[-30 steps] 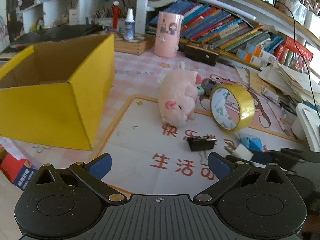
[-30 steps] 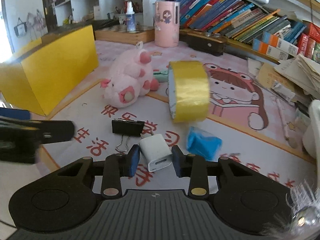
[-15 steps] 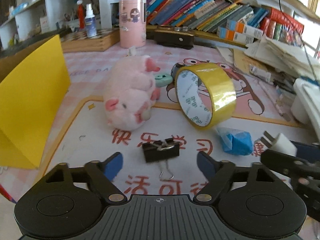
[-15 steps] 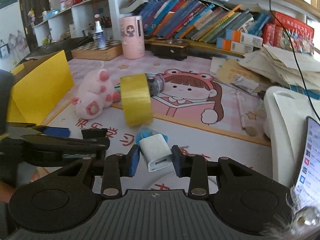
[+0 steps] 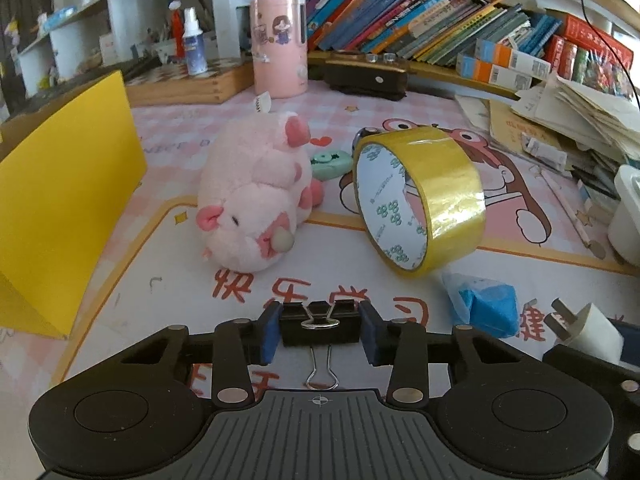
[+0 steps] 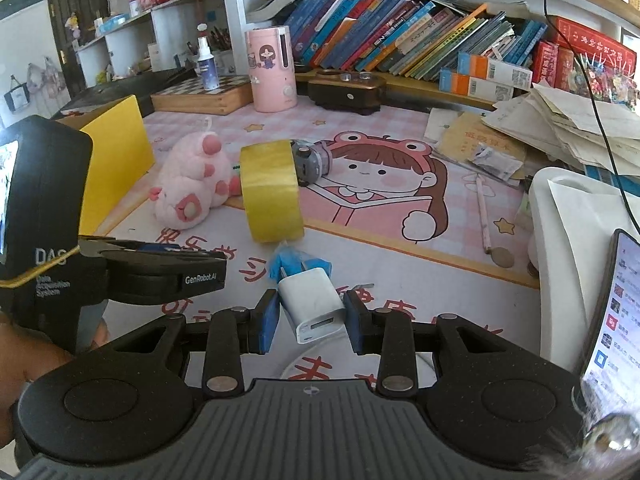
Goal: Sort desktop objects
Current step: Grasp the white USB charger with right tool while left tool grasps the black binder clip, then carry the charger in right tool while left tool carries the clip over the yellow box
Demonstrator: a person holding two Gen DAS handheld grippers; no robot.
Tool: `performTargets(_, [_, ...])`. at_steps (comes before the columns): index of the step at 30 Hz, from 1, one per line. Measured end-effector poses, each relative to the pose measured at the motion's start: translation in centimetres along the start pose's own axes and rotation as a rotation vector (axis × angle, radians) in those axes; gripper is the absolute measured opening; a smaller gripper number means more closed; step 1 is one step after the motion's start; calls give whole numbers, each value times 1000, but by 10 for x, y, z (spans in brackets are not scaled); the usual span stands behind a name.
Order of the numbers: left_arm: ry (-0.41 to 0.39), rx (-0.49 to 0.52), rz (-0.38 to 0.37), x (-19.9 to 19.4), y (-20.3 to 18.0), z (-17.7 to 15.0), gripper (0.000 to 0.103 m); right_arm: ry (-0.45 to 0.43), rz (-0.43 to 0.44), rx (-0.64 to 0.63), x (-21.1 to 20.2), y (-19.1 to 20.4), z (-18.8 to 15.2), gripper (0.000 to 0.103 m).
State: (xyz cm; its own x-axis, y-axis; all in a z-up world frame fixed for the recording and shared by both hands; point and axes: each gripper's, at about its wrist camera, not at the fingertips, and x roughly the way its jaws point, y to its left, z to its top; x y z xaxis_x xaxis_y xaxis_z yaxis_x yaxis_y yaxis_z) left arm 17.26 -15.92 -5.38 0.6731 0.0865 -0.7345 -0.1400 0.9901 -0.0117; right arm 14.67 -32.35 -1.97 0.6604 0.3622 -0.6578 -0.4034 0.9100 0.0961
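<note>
My left gripper (image 5: 319,330) is shut on a black binder clip (image 5: 319,324) low over the desk mat; its wire handle hangs toward the camera. My right gripper (image 6: 311,320) is shut on a white USB charger (image 6: 314,302) and holds it above the mat; the charger also shows in the left wrist view (image 5: 588,330). A pink plush pig (image 5: 256,196), a roll of yellow tape (image 5: 420,200) standing on edge and a blue crumpled wrapper (image 5: 486,306) lie on the mat. A yellow cardboard box (image 5: 60,200) stands at the left.
A pink cylinder holder (image 5: 278,46), a wooden chessboard box (image 5: 188,84), a dark wooden case (image 5: 366,74) and a row of books (image 5: 440,28) line the back. Paper stacks (image 5: 580,120) and a white container (image 5: 628,216) stand at the right. A phone (image 6: 616,312) stands at the far right.
My left gripper has moved forward and closed on the binder clip. My right gripper has kept its hold on the charger and shifted a little right and away from the tape.
</note>
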Motion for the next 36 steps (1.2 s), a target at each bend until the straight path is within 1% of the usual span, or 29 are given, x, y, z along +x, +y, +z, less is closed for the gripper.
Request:
performTargets(6, [-41, -9, -41, -29, 13, 0, 39, -2, 27, 2, 0, 4, 2, 32])
performTargets(10, [-58, -34, -71, -56, 33, -2, 39, 2, 53, -6, -2, 11, 4, 32])
performTargets(14, [-86, -48, -77, -82, 53, -8, 39, 11, 88, -26, -6, 26, 5, 32])
performTargets(18, [-118, -54, -60, -103, 68, -15, 40, 20, 125, -60, -11, 46, 3, 32])
performTargets(23, [-127, -82, -40, -116, 90, -26, 40, 21, 155, -103, -18, 75, -1, 32])
performTargets(28, [-122, -94, -50, -124, 114, -35, 40, 24, 155, -113, -23, 102, -5, 32])
performTargets(36, [-128, -50, -76, -141, 153, -47, 40, 25, 137, -104, -32, 151, -11, 32])
